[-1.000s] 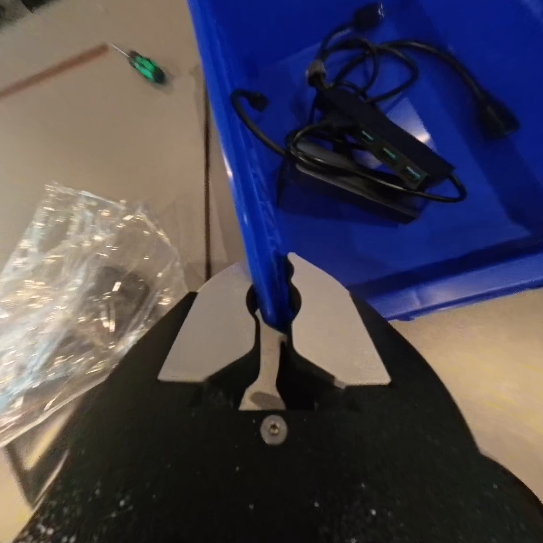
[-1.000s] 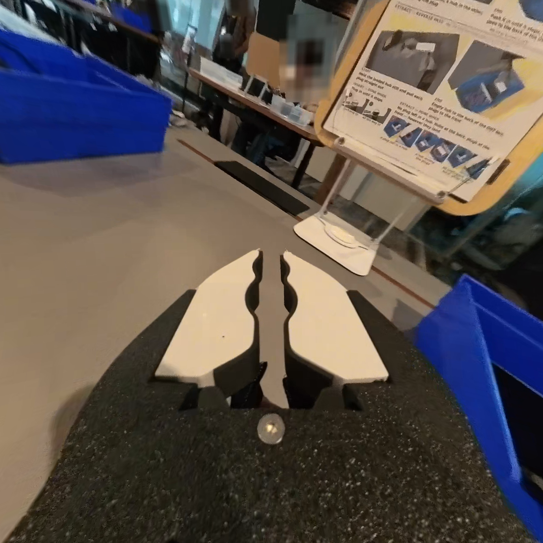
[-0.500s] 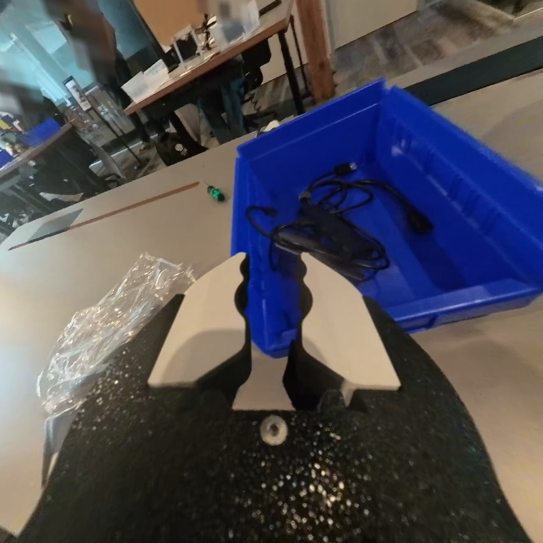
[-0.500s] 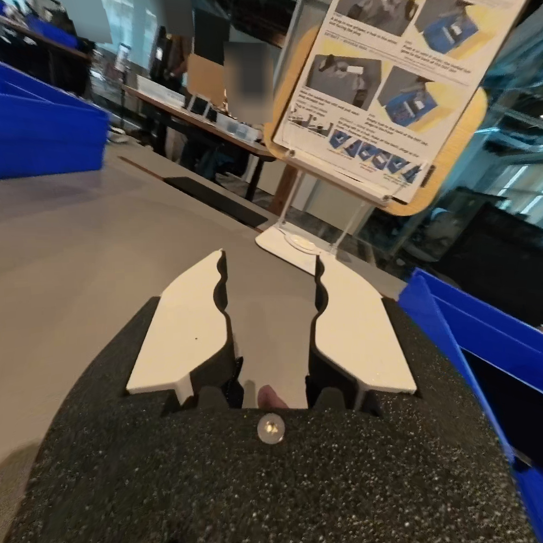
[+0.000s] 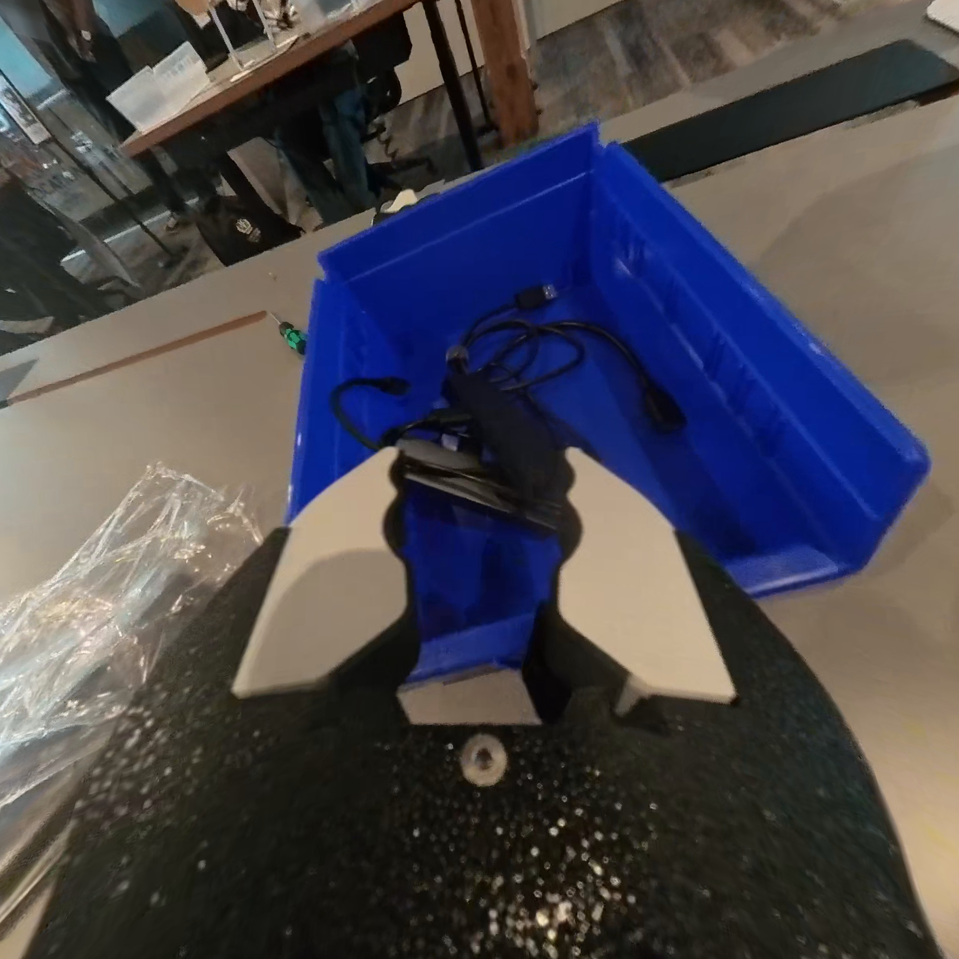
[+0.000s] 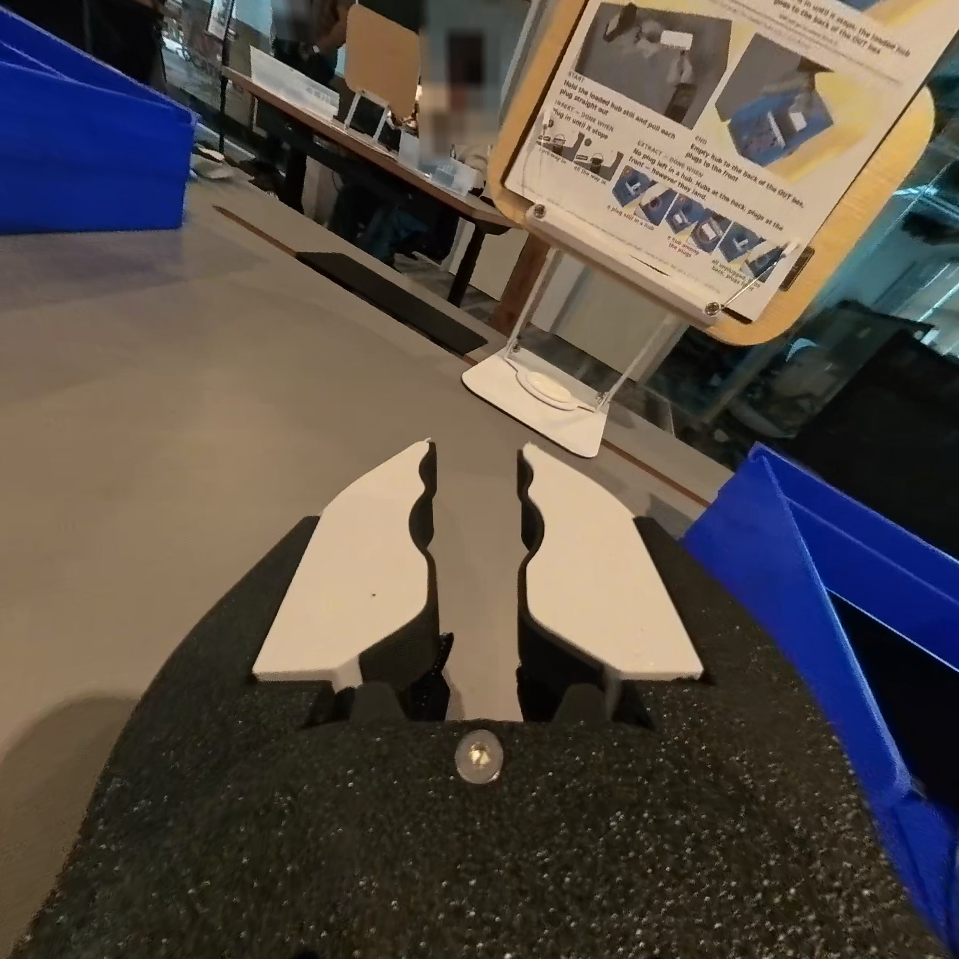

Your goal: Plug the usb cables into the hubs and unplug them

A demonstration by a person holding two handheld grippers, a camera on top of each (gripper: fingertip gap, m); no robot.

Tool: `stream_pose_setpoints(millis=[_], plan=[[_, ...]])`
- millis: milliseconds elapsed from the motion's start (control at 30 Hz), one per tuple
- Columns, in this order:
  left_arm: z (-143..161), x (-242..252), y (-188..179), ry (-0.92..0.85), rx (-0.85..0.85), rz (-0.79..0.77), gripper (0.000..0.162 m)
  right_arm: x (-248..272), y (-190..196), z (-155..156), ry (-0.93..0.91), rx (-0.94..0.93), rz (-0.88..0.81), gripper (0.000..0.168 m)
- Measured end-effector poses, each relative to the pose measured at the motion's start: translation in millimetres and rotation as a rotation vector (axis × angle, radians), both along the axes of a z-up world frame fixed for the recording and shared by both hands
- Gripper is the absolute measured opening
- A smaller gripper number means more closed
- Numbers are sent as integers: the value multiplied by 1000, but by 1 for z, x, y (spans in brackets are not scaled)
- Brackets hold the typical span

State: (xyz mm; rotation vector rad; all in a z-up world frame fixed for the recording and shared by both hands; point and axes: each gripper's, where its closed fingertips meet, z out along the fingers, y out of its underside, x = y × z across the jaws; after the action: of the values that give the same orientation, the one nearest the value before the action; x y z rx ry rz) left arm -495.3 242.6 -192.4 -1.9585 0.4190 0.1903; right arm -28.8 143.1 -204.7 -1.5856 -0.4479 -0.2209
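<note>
the left gripper (image 5: 480,467), its white fingers spread wide and holding nothing, hangs above the near corner of a blue bin (image 5: 809,415) on a grey table (image 5: 155,425), pointed at the tangle inside. there a black usb hub (image 5: 511,441) lies among looped black usb cables (image 5: 545,337), with one plug (image 5: 539,296) free near the far wall and another connector (image 5: 664,410) loose to the right; whether any cable is seated in the hub cannot be told from this angle. by that reading the work looks barely begun, with nothing lifted from the bin and both the plugging and the unplugging left to do. the right gripper (image 6: 477,456), parted to a narrow gap and empty, sits low over bare tabletop (image 6: 155,415), an instruction stand (image 6: 539,410) ahead of it and the corner of a second blue bin (image 6: 778,545) close on its right. the first bin's tall walls hem the hub on all sides, so the approach appears to be from above, while crumpled clear plastic wrap (image 5: 104,571) lies just left of the left gripper and a green-handled screwdriver (image 5: 290,337) rests beside the bin's far left corner. open table stretches wide to the right gripper's left.
</note>
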Motion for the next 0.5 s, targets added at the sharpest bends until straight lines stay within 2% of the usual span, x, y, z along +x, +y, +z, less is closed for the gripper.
stream_pose_setpoints(millis=[67,100,167,333,500], plan=[[-4,3,10,12,-37,15,74,0,0,-2,-2,-13,2,26],[-7,4,15,23,-60,21,78,-1,1,-4,-10,-20,7,25],[-13,4,27,70,-91,36,76,-5,1,-6,-27,-32,19,23],[-30,15,49,212,-172,30,59,-8,0,-6,-24,-26,29,24],[-50,21,58,295,-316,62,55,-6,-1,-2,19,-15,35,24]])
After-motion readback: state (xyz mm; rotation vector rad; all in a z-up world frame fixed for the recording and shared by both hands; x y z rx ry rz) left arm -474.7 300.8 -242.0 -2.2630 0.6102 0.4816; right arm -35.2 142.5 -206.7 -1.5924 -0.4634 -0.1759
